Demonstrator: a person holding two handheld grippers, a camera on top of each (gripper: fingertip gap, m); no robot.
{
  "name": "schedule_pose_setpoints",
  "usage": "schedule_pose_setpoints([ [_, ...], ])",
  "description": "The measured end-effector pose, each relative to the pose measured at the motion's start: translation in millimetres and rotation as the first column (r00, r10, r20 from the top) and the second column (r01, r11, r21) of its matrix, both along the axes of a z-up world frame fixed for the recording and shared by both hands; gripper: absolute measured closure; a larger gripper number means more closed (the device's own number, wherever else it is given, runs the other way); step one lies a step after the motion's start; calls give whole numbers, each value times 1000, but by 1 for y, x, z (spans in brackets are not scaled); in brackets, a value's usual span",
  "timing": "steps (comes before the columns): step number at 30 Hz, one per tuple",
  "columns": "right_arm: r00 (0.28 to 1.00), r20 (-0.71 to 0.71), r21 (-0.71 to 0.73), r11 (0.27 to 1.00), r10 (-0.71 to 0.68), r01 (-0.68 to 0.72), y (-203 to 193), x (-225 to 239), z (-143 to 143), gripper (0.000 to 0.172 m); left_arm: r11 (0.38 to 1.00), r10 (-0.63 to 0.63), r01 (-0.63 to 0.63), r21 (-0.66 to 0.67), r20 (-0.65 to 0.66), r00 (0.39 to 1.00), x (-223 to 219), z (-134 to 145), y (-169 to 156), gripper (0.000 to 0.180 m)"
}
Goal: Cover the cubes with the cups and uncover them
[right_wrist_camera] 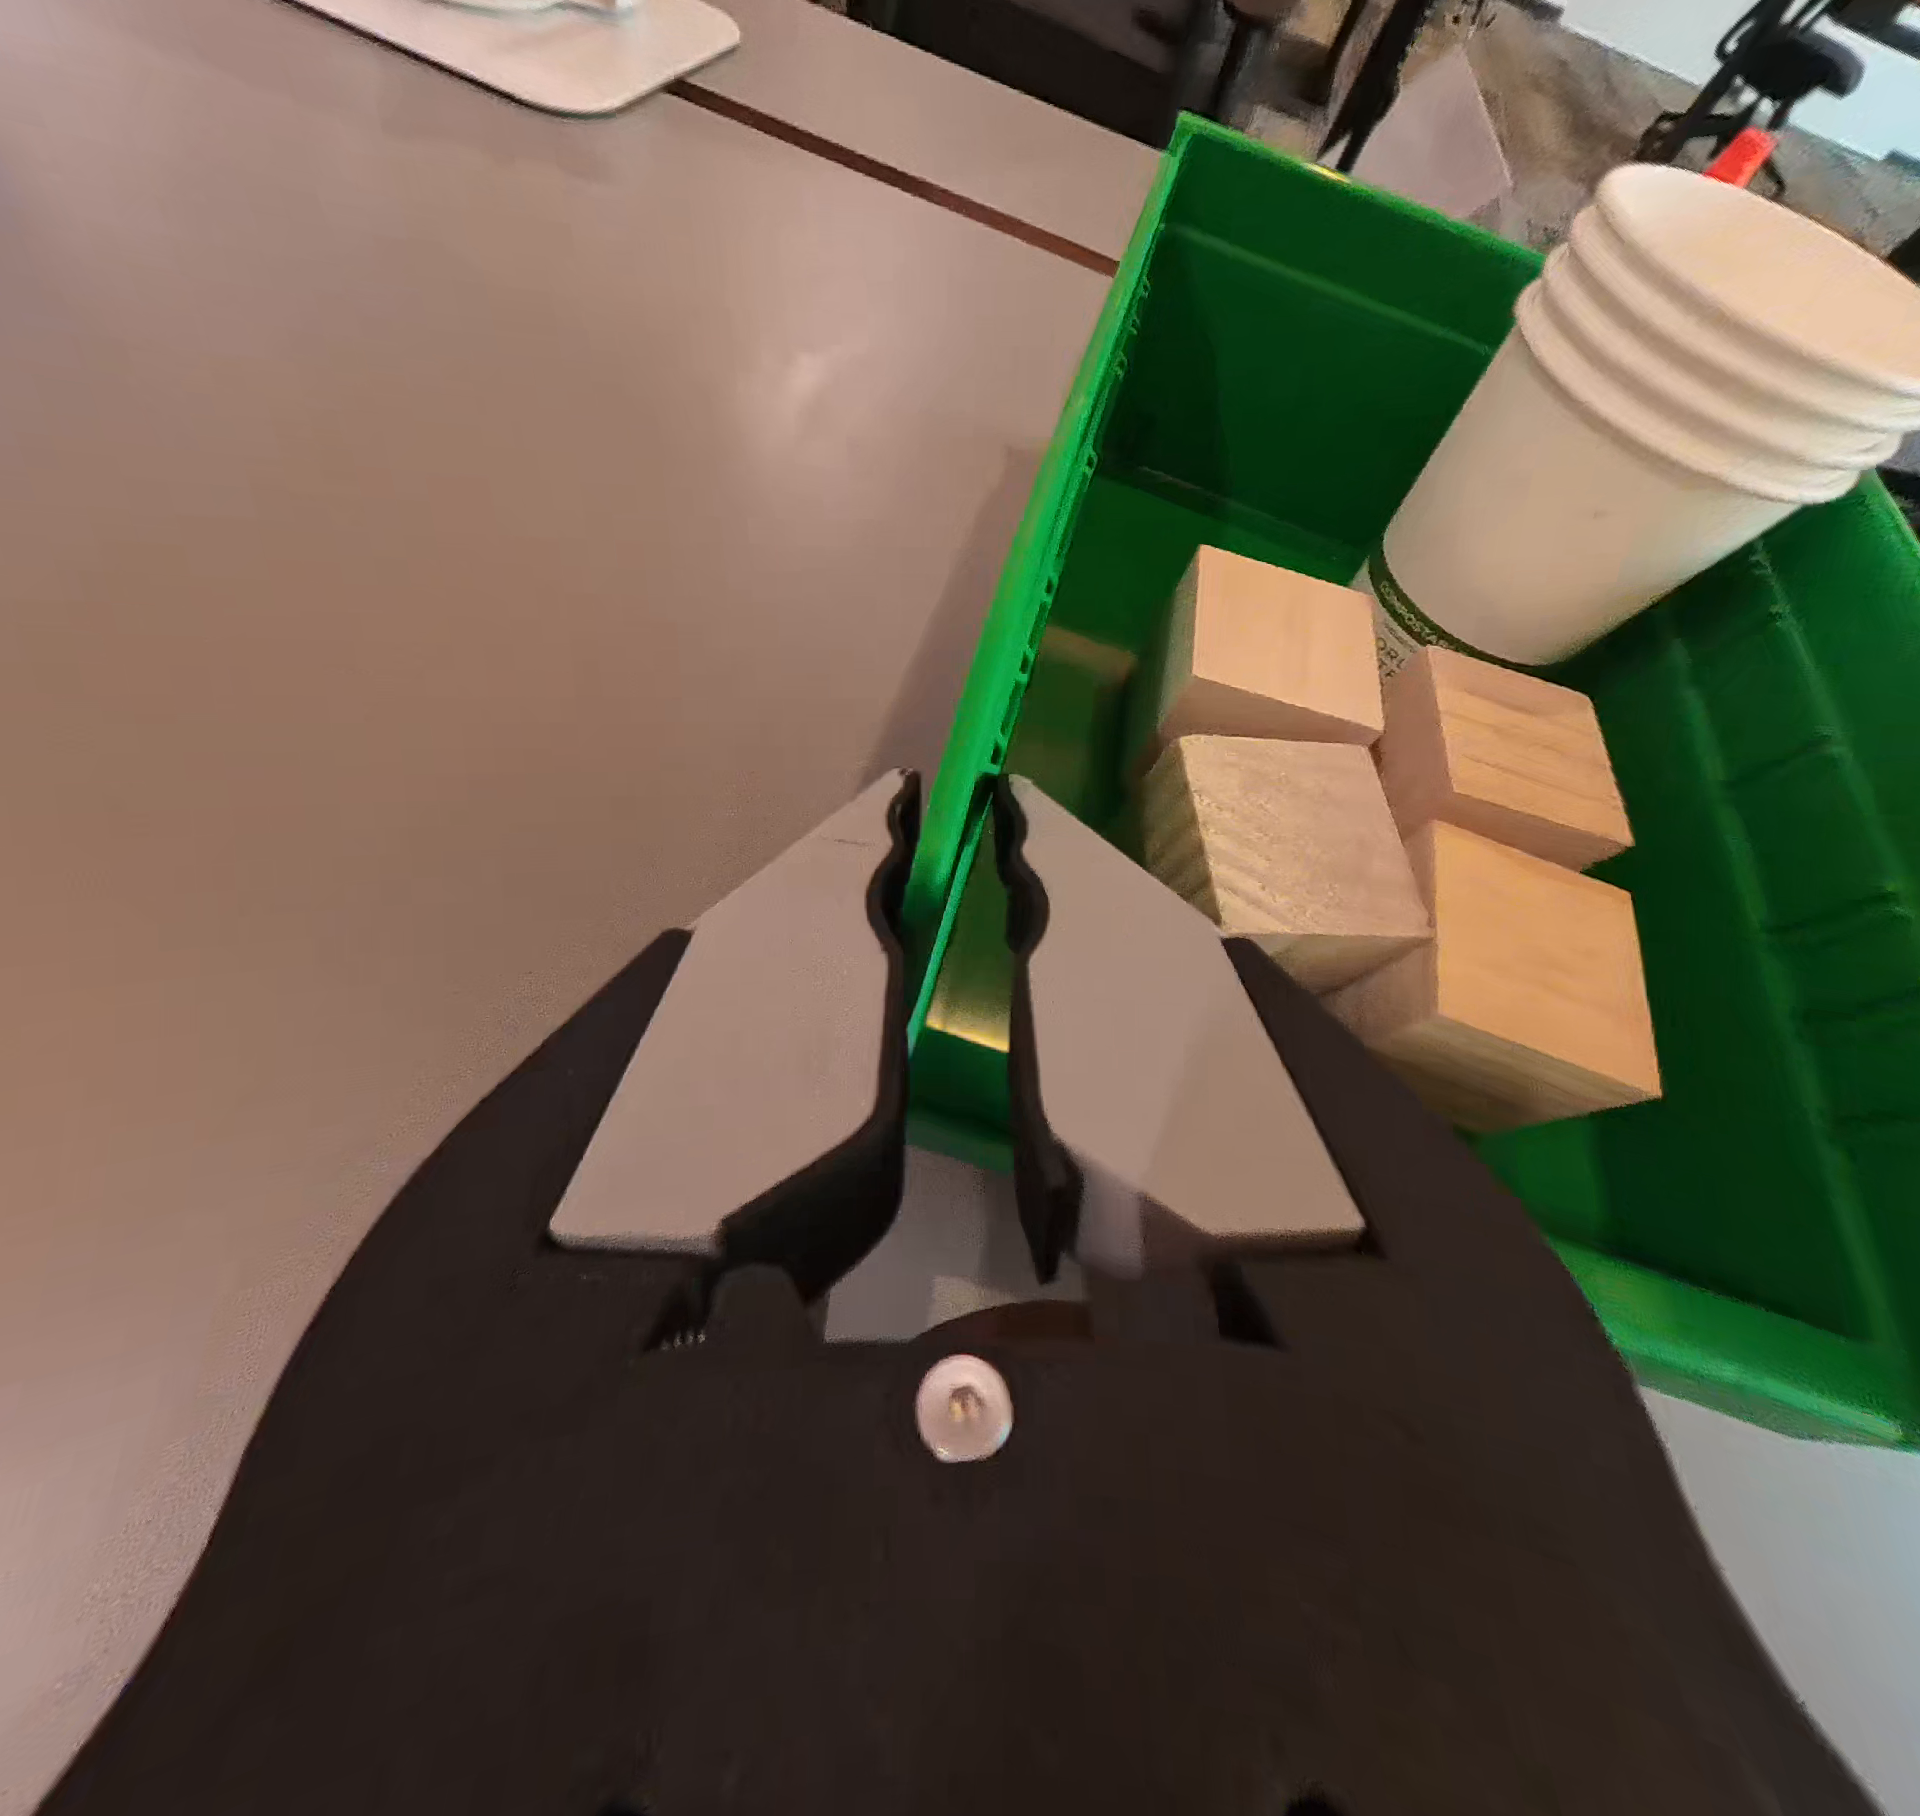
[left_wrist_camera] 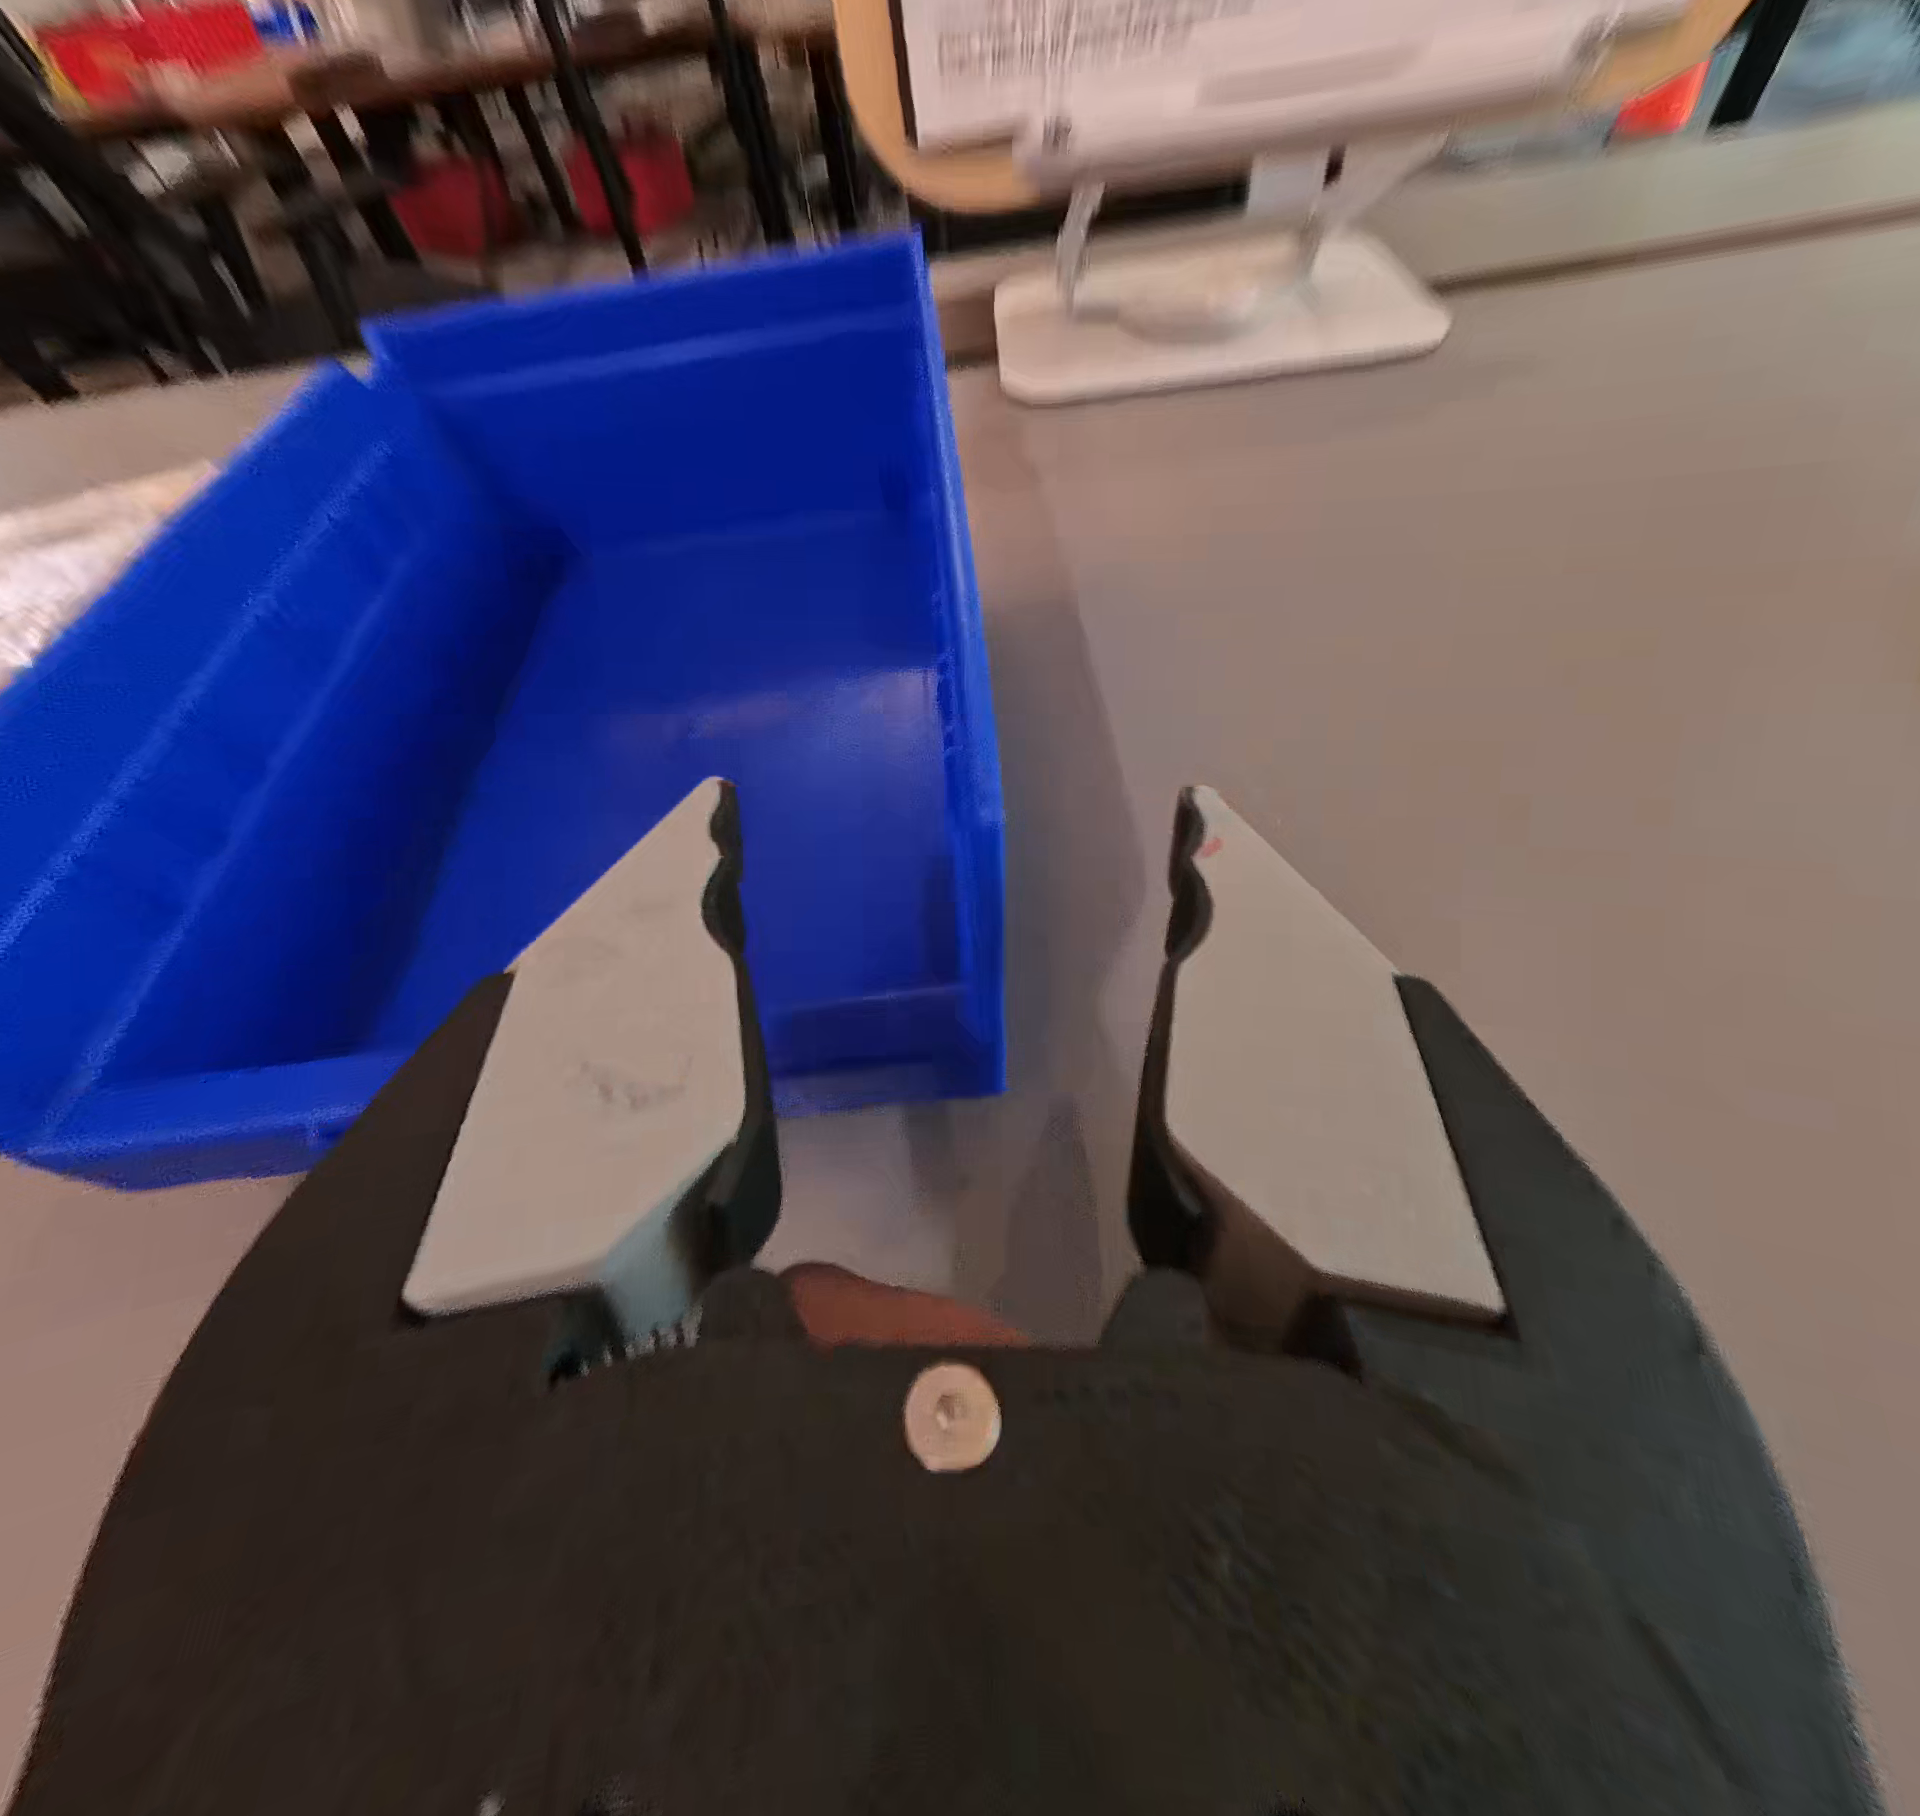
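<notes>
In the right wrist view, several wooden cubes (right_wrist_camera: 1283,836) lie in a green bin (right_wrist_camera: 1049,561). A stack of white paper cups (right_wrist_camera: 1662,416) leans in the bin behind them. My right gripper (right_wrist_camera: 951,790) is shut on the bin's left wall, one pad outside and one inside, beside the nearest cube. In the left wrist view, my left gripper (left_wrist_camera: 956,800) is wide open and holds nothing. It hovers over the near right corner of a blue bin (left_wrist_camera: 665,436), which shows nothing inside. No cube or cup appears in that view.
The bins stand on a grey-brown table (left_wrist_camera: 1455,623). A white stand base (left_wrist_camera: 1216,322) with a framed sign sits at the table's far side and also shows in the right wrist view (right_wrist_camera: 447,0). Chairs and shelves lie beyond the table.
</notes>
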State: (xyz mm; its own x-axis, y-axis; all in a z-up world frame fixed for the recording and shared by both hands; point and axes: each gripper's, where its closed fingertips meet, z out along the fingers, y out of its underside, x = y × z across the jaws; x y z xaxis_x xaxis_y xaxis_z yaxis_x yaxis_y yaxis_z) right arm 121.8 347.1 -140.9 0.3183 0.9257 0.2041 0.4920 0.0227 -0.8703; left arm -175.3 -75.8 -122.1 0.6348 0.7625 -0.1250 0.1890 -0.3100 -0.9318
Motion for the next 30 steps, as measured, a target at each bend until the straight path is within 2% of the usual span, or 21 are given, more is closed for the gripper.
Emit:
schedule_pose_setpoints([
  [1,1000,10,-3,1000,-11,11,1,0,0,161,999,-9,11,-53,43,999,-9,-13,4,131],
  [2,1000,13,-9,1000,-24,24,1,0,0,162,995,-38,43,-91,54,998,-15,-19,10,174],
  [3,999,13,-8,999,-39,39,1,-1,0,164,994,-7,8,-109,17,1000,-25,-16,9,177],
  [4,998,8,-3,998,-56,56,0,-2,0,164,990,14,-13,-144,7,1000,-33,-17,7,177],
  [6,998,-1,-1,998,-69,69,-8,-7,0,164,996,12,-11,-91,8,1000,-36,-9,5,177],
  [9,998,-21,-33,997,-67,67,-37,-25,0,162,1000,7,-6,21,-69,998,-28,24,-6,178],
  [12,1000,-15,-26,1000,-17,17,-89,-59,0,160,993,0,12,115,-98,995,-17,55,-20,177],
  [16,996,-30,-96,991,89,-91,-194,-126,0,153,987,19,6,161,-154,988,0,91,-40,177],
  [19,967,-27,-135,957,255,-256,-304,-194,0,141,983,33,3,183,-195,980,14,114,-54,177],
  [21,916,-24,-167,902,400,-398,-382,-231,1,135,979,48,-4,205,-211,976,21,123,-66,177],
  [22,887,-18,-178,872,461,-456,-414,-240,3,126,978,57,-11,208,-215,975,23,126,-74,177],
  [24,820,-36,-169,806,571,-568,-458,-239,18,117,982,74,-32,188,-223,972,25,127,-95,177],
  [25,801,-64,-149,788,596,-598,-468,-233,29,123,984,84,-45,172,-229,970,25,126,-107,177],
  [27,769,-140,-107,762,624,-638,-472,-216,49,122,986,115,-80,148,-244,963,24,122,-131,177],
  [30,762,-189,-90,762,619,-642,-454,-195,59,121,982,164,-133,136,-257,952,24,116,-154,178],
])
